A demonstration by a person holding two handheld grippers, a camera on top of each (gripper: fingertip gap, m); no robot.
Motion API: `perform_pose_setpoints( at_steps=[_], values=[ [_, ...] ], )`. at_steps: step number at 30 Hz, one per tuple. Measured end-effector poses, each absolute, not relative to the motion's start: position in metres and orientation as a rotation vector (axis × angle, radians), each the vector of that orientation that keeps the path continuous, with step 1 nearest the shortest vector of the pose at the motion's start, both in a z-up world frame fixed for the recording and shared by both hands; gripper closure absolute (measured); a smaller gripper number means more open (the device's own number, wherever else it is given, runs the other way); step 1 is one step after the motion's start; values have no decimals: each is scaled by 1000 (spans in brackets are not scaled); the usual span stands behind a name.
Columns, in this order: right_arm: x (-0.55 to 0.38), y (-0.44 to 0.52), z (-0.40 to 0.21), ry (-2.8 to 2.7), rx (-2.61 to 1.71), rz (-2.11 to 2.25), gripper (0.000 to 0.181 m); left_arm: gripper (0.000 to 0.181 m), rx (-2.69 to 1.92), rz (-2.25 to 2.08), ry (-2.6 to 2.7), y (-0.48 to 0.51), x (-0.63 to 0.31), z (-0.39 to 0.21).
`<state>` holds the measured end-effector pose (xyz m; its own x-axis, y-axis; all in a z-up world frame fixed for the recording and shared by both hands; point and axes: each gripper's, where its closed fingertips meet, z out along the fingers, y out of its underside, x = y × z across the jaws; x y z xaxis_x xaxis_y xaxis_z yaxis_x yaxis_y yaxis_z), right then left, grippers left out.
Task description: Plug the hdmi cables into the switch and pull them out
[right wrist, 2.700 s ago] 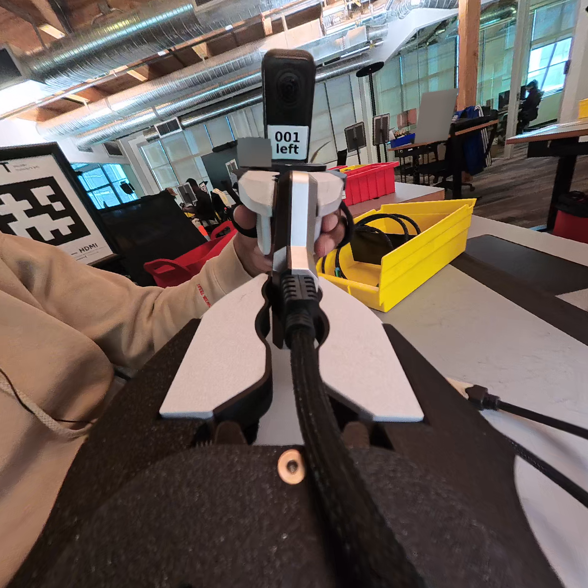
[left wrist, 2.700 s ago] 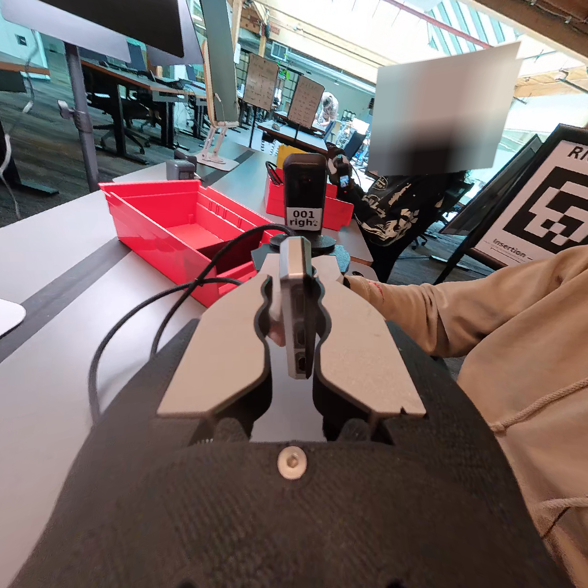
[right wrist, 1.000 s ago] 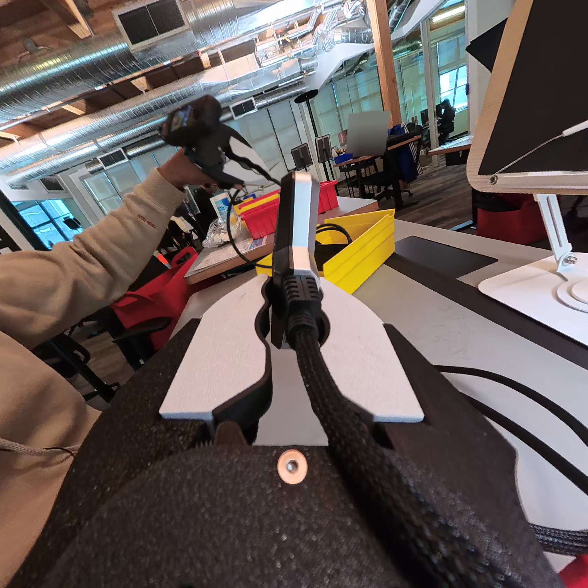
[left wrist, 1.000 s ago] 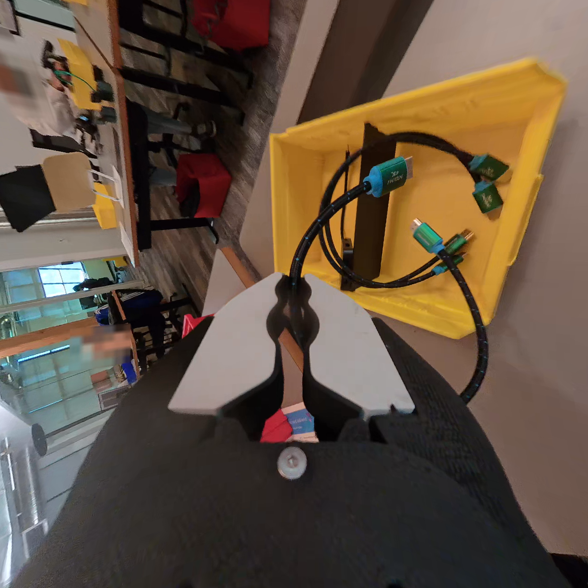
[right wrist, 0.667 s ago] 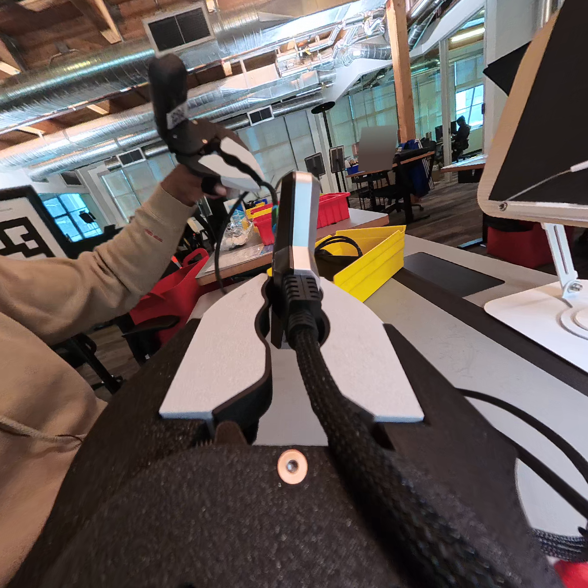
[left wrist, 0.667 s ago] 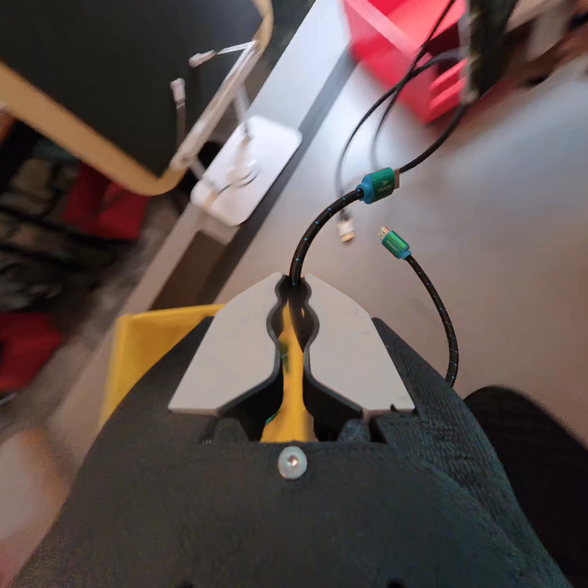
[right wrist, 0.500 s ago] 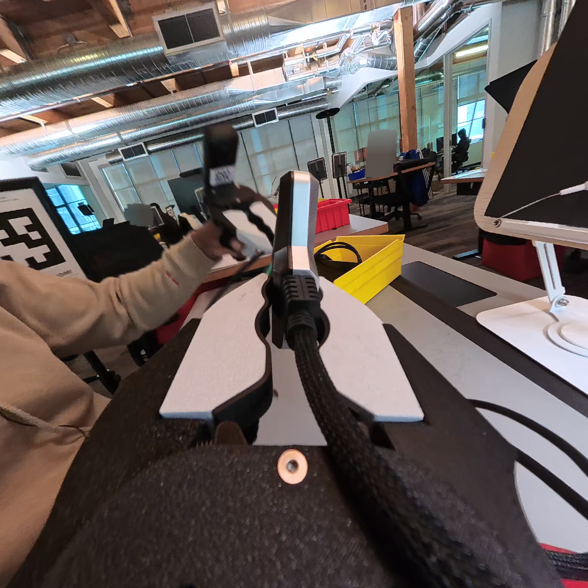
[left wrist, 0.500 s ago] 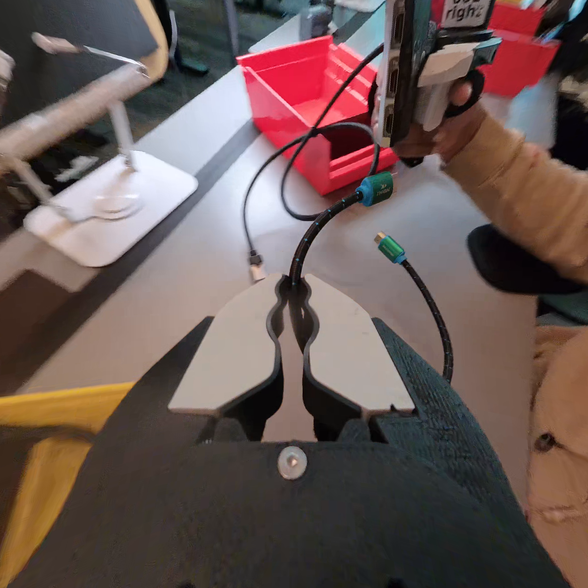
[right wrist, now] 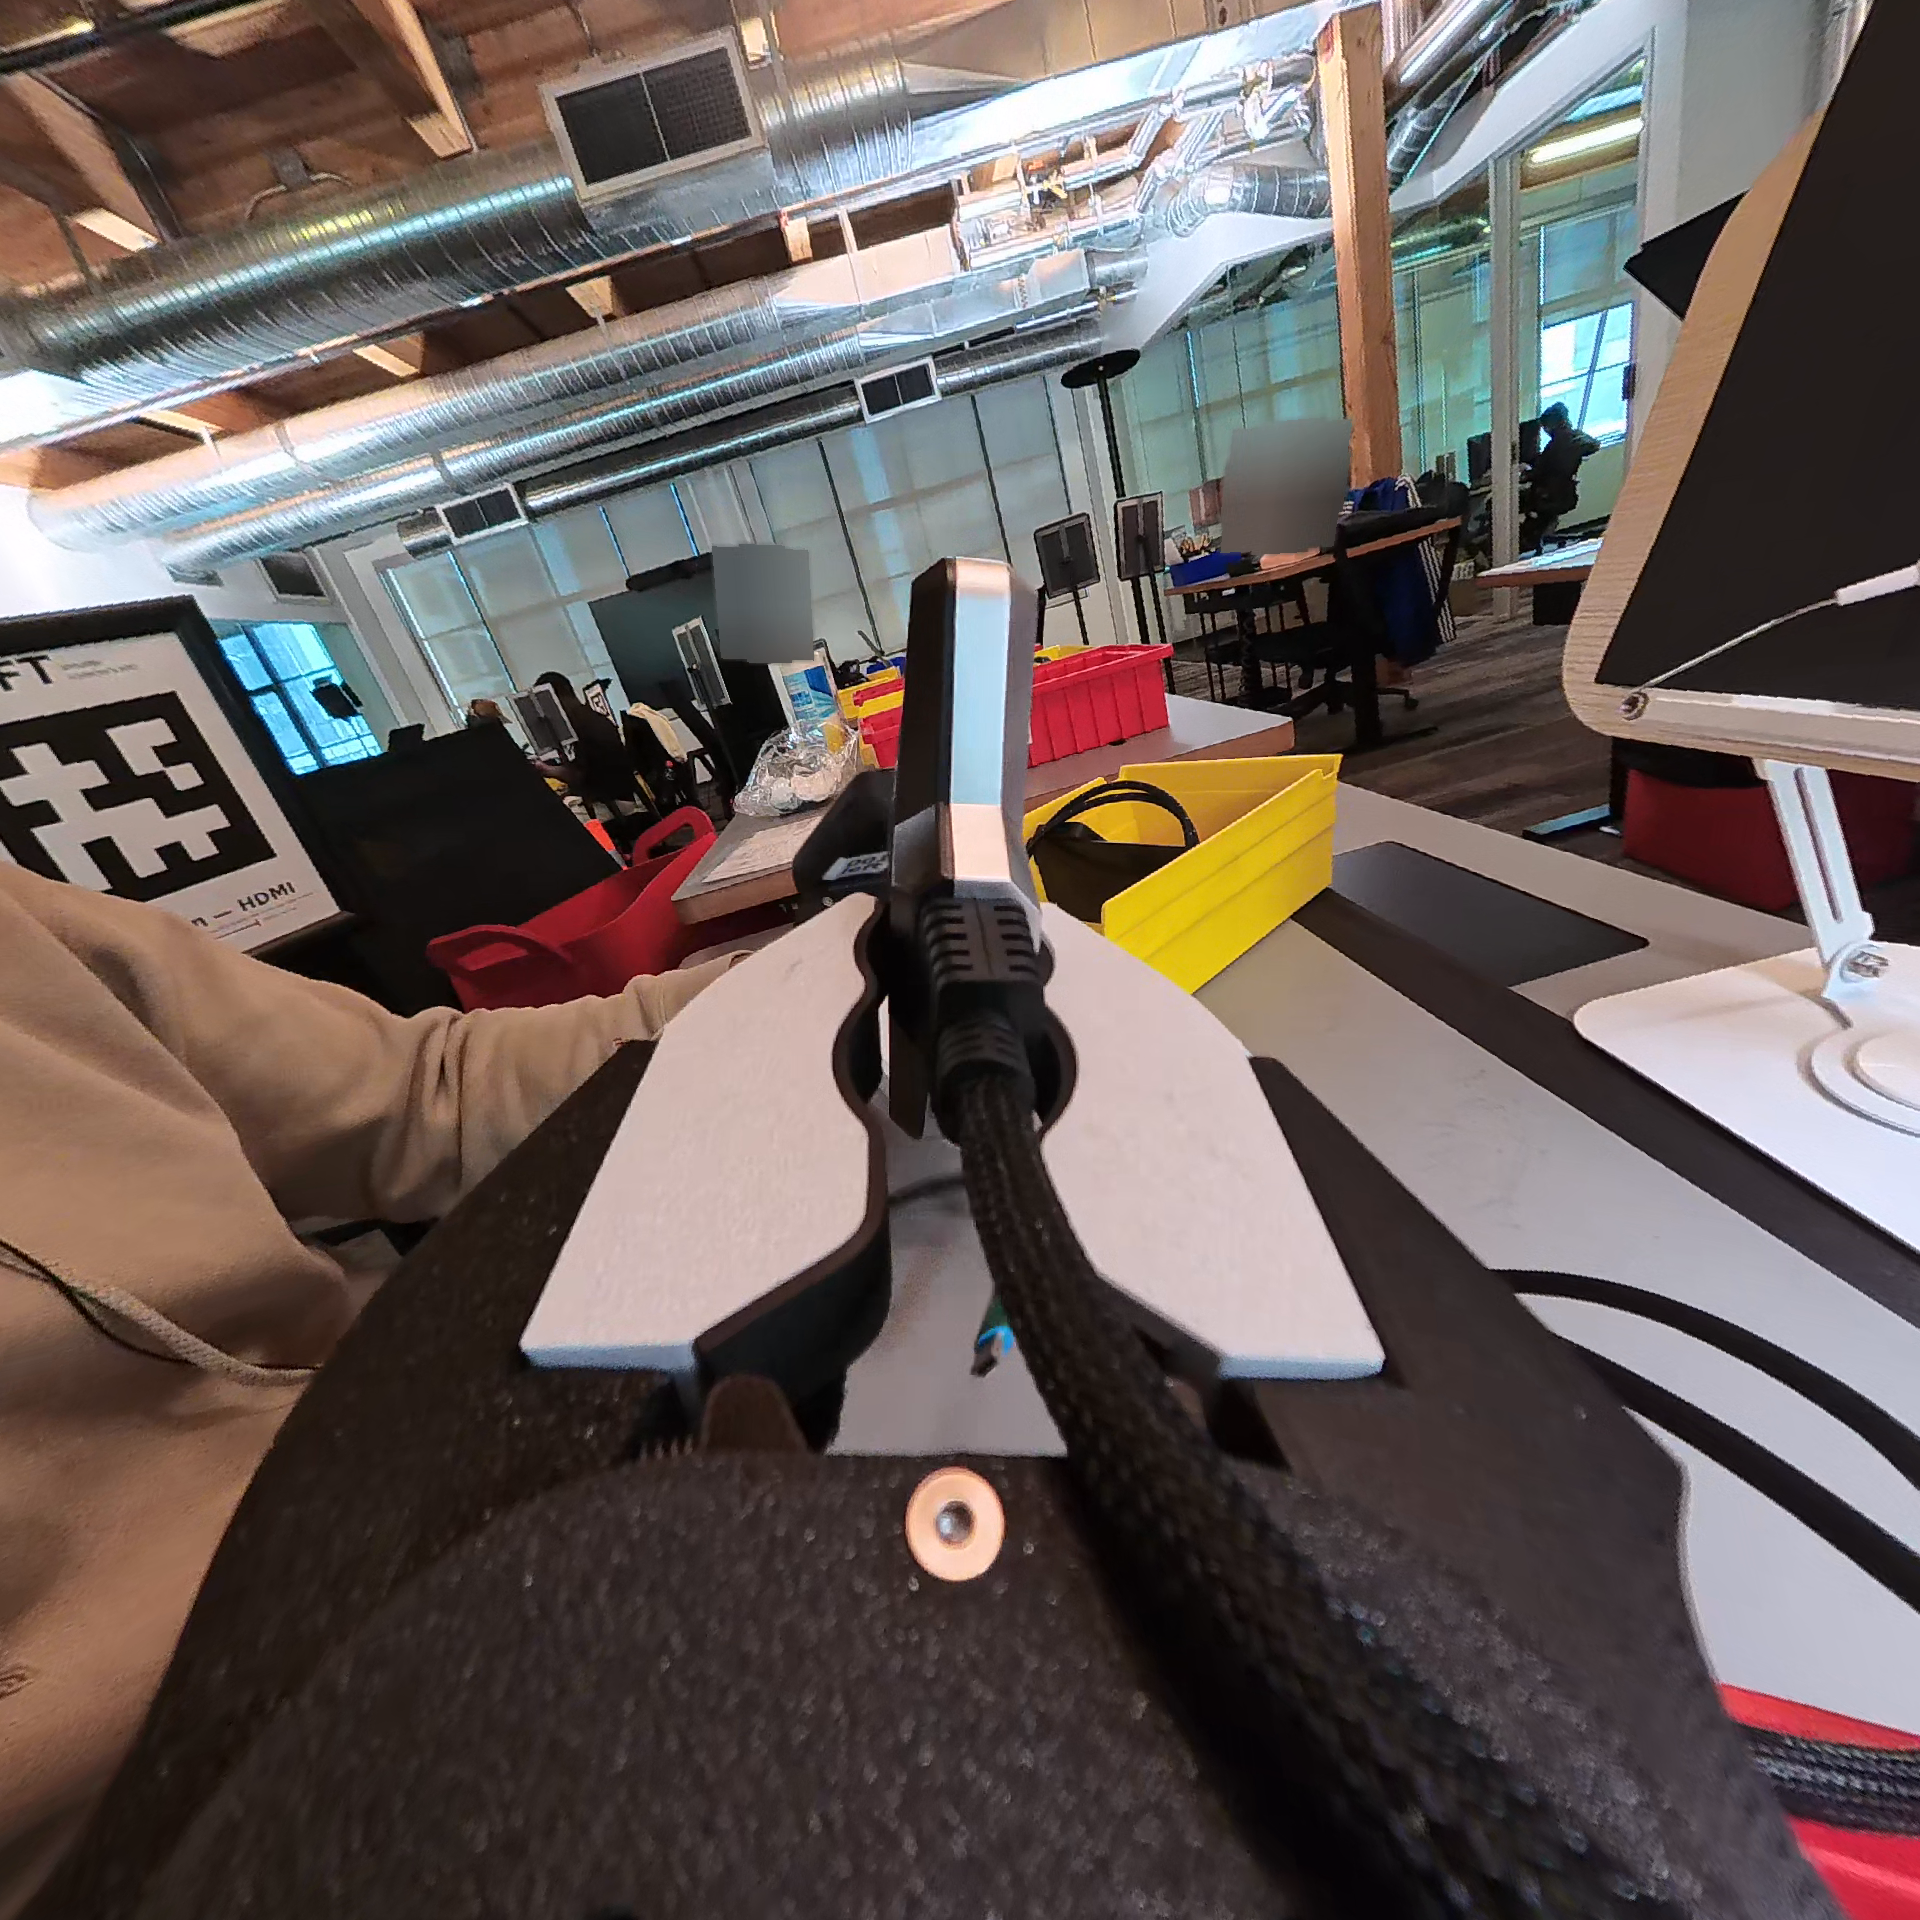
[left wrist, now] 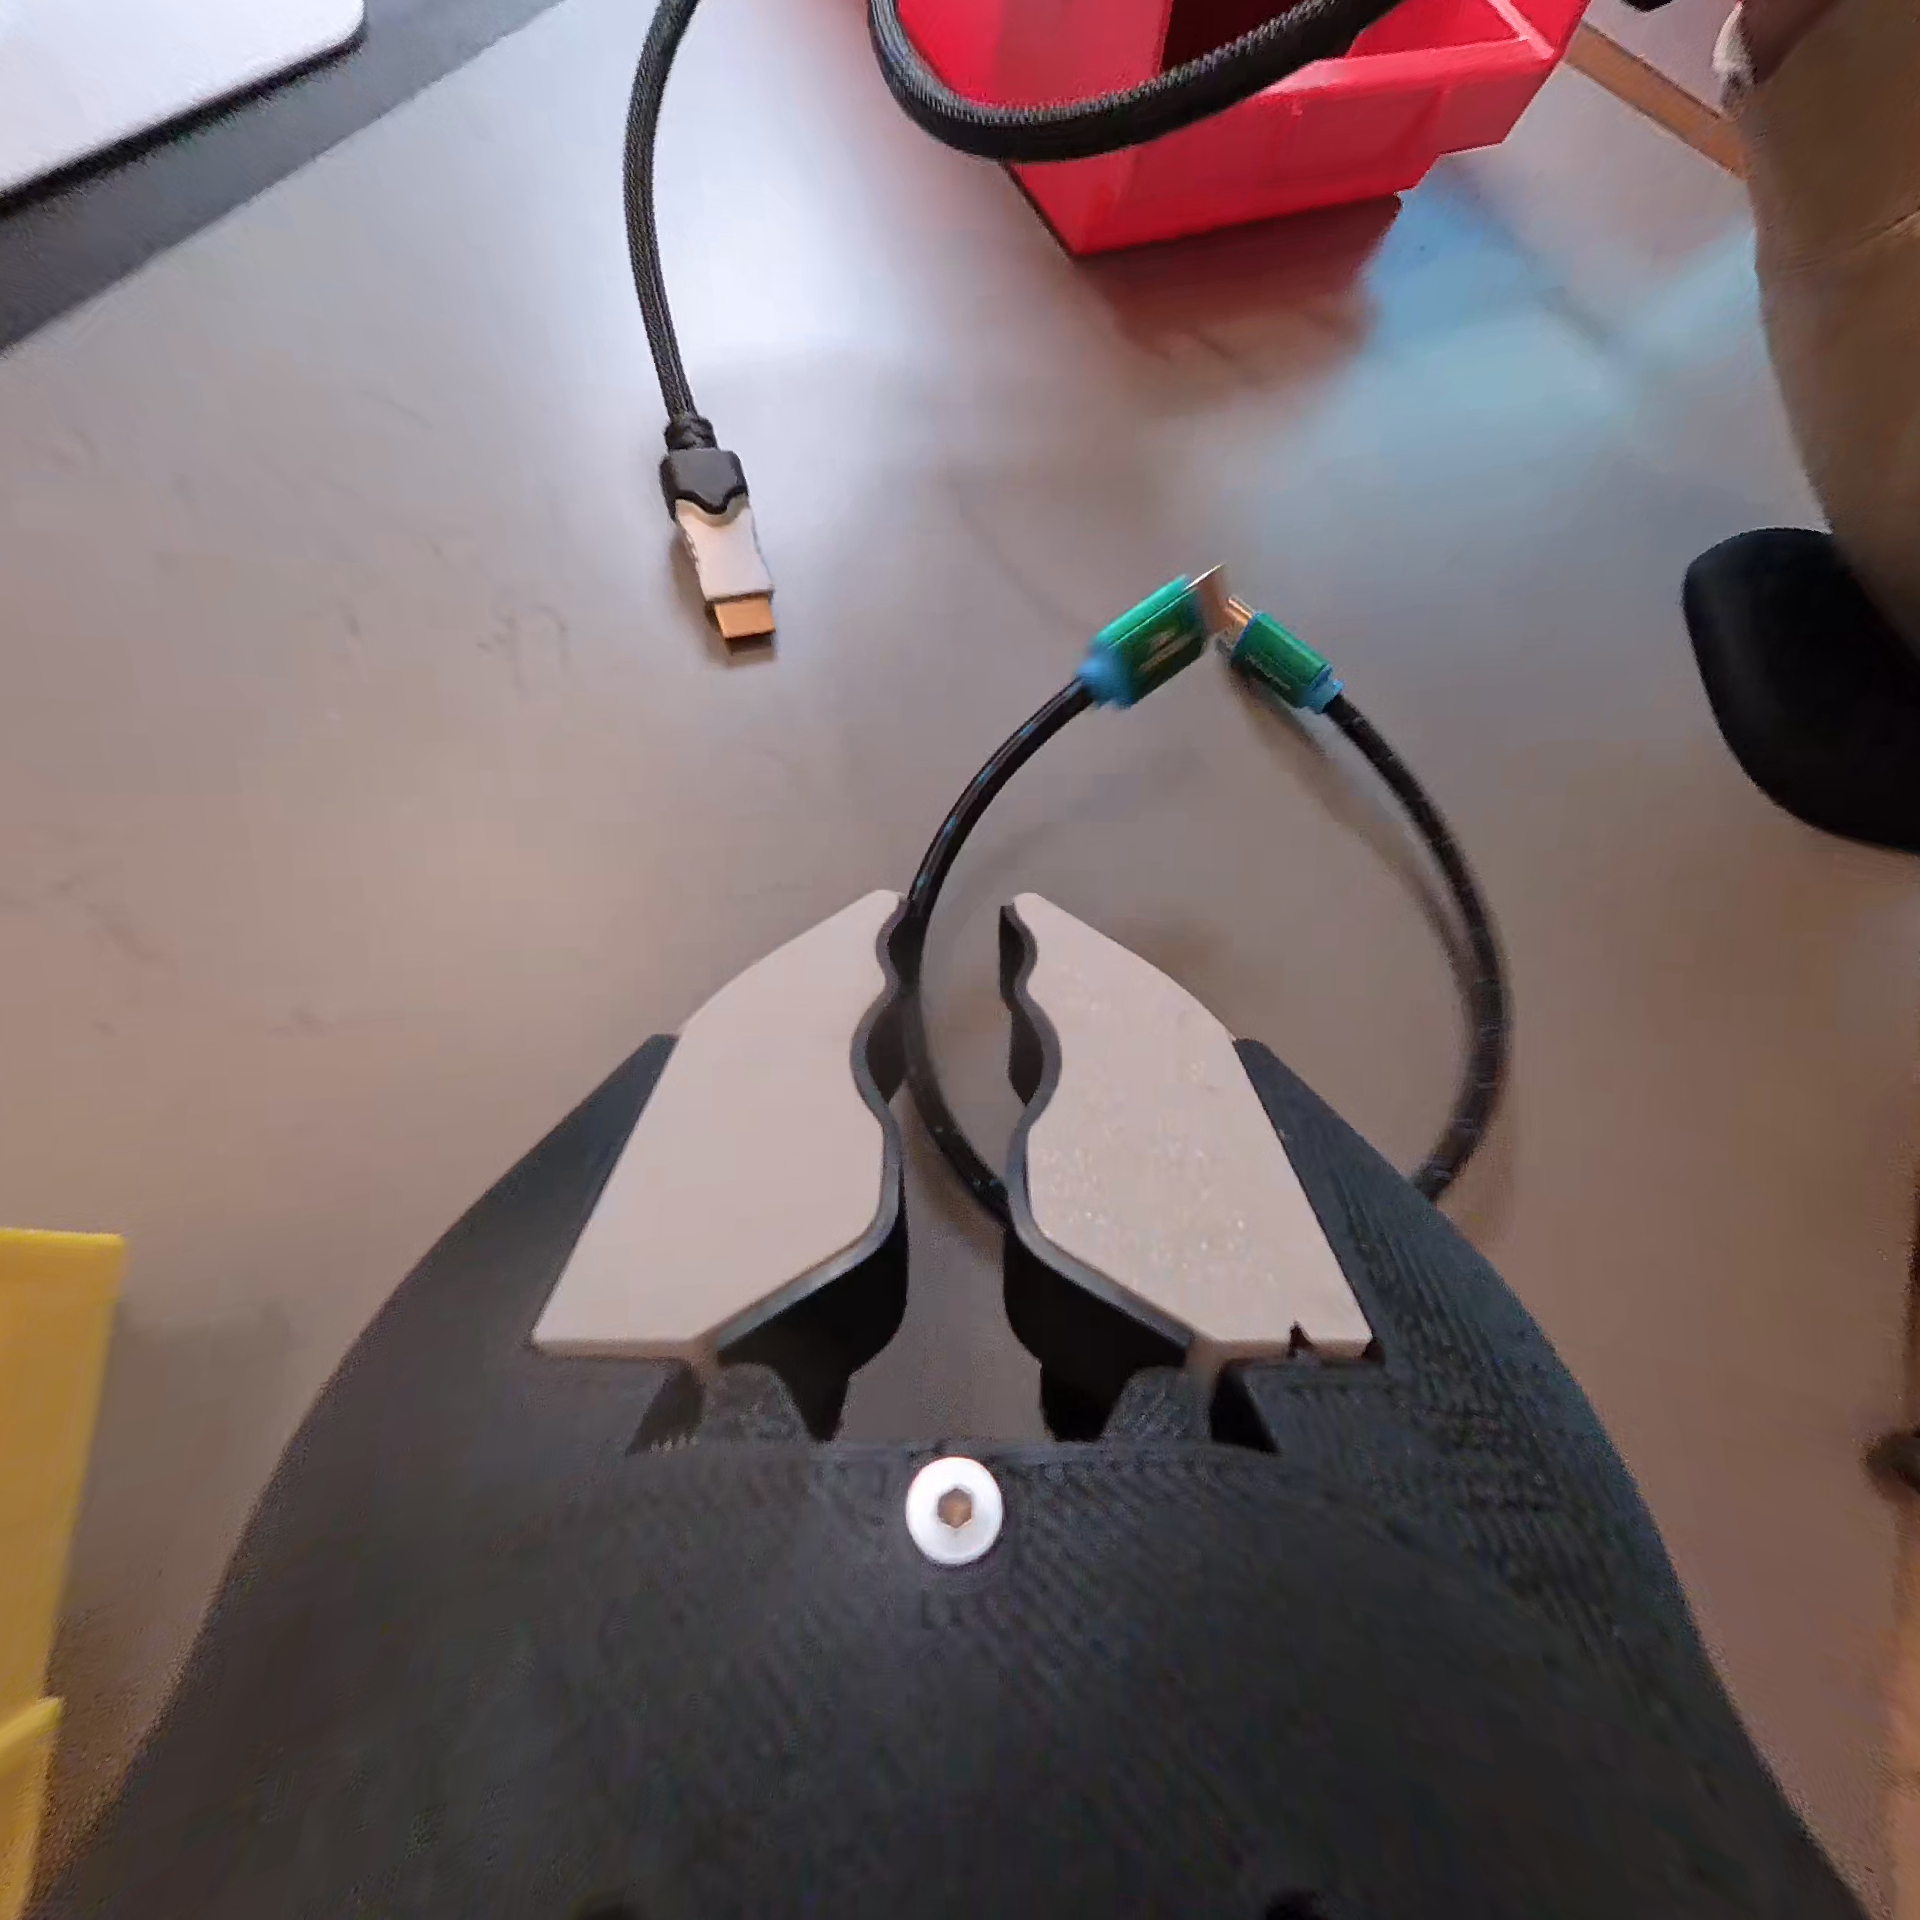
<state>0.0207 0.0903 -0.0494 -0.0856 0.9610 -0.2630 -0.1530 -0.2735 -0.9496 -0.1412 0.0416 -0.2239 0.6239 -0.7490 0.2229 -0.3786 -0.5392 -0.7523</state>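
Gaping now — left gripper (left wrist: 948, 914), green-tipped cable (left wrist: 940, 1039) loose.

Switch upright in your grip, green HDMI cable loose on the table.

Your grey-and-black switch (right wrist: 961, 727) stands on end, a thick braided cable (right wrist: 1049, 1226) plugged into its near end. The black cable (left wrist: 935, 1039) arcs between parted fingers, its two green plugs (left wrist: 1148, 642) nearly touching.

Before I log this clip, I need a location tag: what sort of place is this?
Probably an open-plan office or lab: desks with chairs, exposed ceiling ducts, parts bins.
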Motion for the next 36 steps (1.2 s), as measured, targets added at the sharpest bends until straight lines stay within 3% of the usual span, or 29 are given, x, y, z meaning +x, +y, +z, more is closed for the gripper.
perform_pose_setpoints(
  at_steps=[12,21,31,36],
  values=[
    [17,88,-54,-1011,-1247,1550,159,151,-2083,-441,1248,54,-94,-243],
    [25,76,-63,-1098,-1236,1613,159,146,-2189,-1043,1529,62,-61,-265],
    [27,88,-77,-1072,-1277,1645,159,167,-2152,-1283,1591,51,-52,-263],
    [26,84,-76,-1076,-1257,1694,159,168,-2014,-1295,1355,65,-55,-212]
  ],
)
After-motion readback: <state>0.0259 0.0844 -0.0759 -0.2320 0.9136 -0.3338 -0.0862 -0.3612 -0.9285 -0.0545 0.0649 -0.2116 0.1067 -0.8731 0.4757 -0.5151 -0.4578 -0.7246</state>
